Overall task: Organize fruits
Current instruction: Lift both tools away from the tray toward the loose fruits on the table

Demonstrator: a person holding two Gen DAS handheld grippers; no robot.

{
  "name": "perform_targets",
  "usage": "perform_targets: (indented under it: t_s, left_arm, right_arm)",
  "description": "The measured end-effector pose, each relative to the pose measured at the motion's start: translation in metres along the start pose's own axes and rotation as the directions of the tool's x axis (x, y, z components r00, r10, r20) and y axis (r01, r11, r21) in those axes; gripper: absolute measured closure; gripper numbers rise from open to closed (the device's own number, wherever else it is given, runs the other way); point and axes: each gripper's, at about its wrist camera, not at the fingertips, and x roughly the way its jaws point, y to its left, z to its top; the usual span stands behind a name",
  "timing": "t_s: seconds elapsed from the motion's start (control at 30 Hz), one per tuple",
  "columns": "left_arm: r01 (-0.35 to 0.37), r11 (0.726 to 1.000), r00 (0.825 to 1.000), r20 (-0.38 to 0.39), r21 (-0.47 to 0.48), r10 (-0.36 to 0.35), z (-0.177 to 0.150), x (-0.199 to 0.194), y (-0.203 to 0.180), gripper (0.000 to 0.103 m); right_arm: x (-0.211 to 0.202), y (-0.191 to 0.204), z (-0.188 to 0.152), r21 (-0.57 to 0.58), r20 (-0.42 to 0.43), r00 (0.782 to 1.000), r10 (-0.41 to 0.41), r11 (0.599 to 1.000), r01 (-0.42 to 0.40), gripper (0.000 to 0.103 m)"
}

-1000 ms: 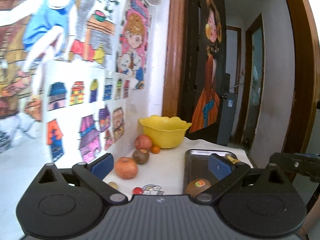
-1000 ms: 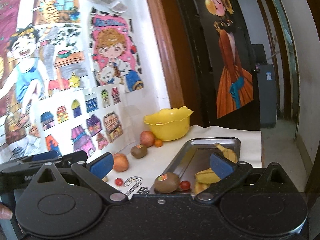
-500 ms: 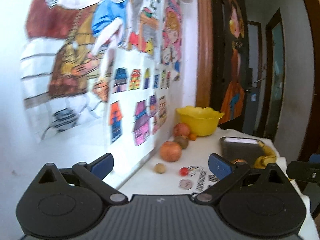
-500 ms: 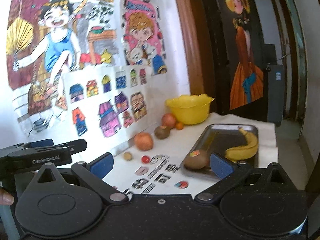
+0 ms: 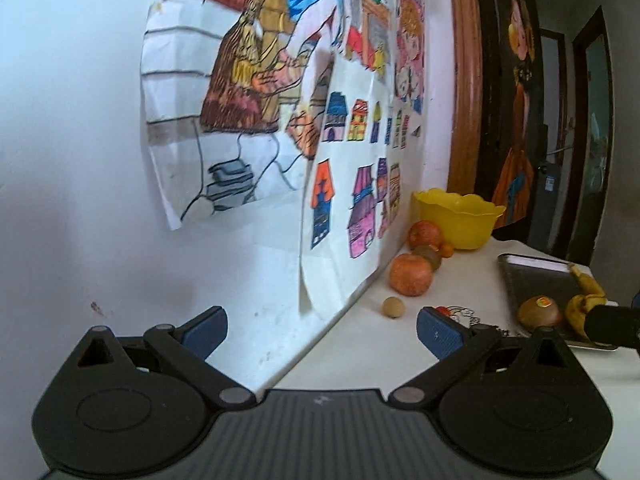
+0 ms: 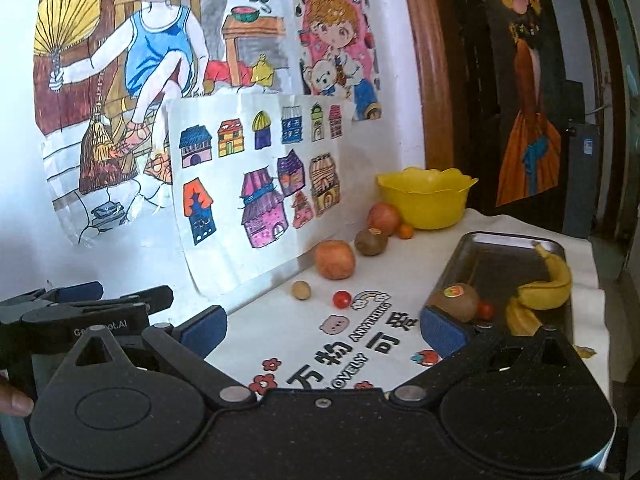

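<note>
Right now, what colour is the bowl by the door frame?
Yellow. The bowl has a wavy rim, clearest in the right wrist view.

Left gripper (image 5: 322, 330) spread wide, empty; right gripper (image 6: 323, 328) likewise, both level

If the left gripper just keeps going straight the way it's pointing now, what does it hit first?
Probably the wall. The open left gripper aims at the bottom edge of the house drawing taped there, with the small tan fruit and apple off to its right. Depth is hard to judge in this fisheye view.
</note>
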Motion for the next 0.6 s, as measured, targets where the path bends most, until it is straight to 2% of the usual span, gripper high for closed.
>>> perform_targets:
  t_s: [0.1,0.3,0.6]
  left_arm:
    - [-0.006,1.000,1.000,-0.018,-0.003,0.005,-0.001,0.007,0.003,0.000]
    - [-0.004,1.000,0.999,-0.050,0.006,0.004,-0.001,0.025,0.002,0.000]
    - [0.013,1.000,0.996,-0.083,0.020,-0.011,0.000,0.054,-0.008,0.000]
  right_arm:
    - [0.013,0.007,0.005,0.031,-0.014,1.000,0.003,1.000,-0.003,0.001]
    - [0.038,0.014,0.018,0.132,-0.046,0.997,0.064,0.990,-0.057,0.001]
    - [0.075,-0.004,0.027,0.063,-0.061,0.998,0.004,0.998,0.000,0.001]
